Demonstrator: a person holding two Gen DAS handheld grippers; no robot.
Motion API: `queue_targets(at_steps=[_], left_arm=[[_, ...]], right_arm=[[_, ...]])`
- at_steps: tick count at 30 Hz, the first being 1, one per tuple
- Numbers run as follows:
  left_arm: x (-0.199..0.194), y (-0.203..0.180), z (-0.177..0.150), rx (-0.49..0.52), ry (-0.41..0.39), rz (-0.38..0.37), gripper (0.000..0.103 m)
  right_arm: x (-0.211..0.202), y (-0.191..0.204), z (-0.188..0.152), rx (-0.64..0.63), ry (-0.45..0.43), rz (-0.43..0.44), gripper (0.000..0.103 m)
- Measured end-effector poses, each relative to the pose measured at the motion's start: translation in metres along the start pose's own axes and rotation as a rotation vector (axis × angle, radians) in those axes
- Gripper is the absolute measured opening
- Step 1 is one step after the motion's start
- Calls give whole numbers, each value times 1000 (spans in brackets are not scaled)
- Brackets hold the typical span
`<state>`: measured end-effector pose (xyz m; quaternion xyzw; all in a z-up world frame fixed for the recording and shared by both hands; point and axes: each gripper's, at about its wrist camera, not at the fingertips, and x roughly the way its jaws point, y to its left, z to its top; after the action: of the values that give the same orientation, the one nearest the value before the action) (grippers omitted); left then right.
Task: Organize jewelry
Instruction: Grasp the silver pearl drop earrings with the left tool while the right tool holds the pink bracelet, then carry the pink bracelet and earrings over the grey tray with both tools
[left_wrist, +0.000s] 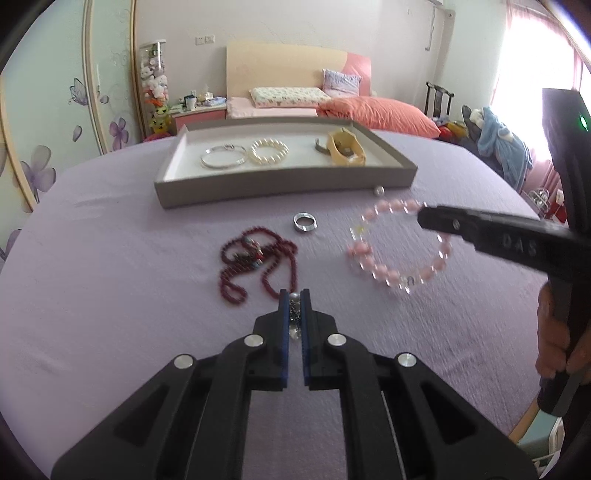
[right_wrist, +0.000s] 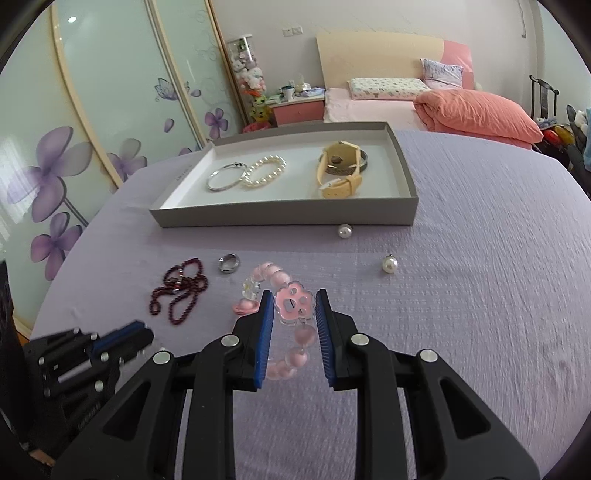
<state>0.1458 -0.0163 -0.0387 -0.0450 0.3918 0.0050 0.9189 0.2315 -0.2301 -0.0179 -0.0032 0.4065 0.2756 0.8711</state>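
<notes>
A grey tray (left_wrist: 284, 186) (right_wrist: 284, 216) on the lilac cloth holds a silver bangle (left_wrist: 222, 155), a pearl bracelet (left_wrist: 269, 150), a dark band and a tan watch (right_wrist: 341, 170). My left gripper (left_wrist: 294, 293) is shut on a small dark beaded piece with a pearl (left_wrist: 294, 312), just in front of a dark red bead necklace (left_wrist: 255, 264). My right gripper (right_wrist: 294, 297) is shut on a pink bead bracelet (right_wrist: 293, 306) (left_wrist: 399, 245) by its flower charm, holding it above the cloth. A silver ring (left_wrist: 305, 222) (right_wrist: 228, 263) lies between necklace and tray.
Two loose pearls lie on the cloth, one (right_wrist: 345, 231) against the tray's front wall, one (right_wrist: 389, 264) further right. A bed with an orange duvet (right_wrist: 476, 114) stands behind the table. Wardrobe doors with flower prints are on the left.
</notes>
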Motion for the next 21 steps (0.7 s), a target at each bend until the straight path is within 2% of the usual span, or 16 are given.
queue_targets(at_steps=[11,21], left_arm=[[-24,9,18,-11,-70,27,6],[-35,12,24,-9,-96,43,6]], right_arm=[[-18,17,6,-39,-46,37,24],[-28,19,5,-43,-66,45,24]])
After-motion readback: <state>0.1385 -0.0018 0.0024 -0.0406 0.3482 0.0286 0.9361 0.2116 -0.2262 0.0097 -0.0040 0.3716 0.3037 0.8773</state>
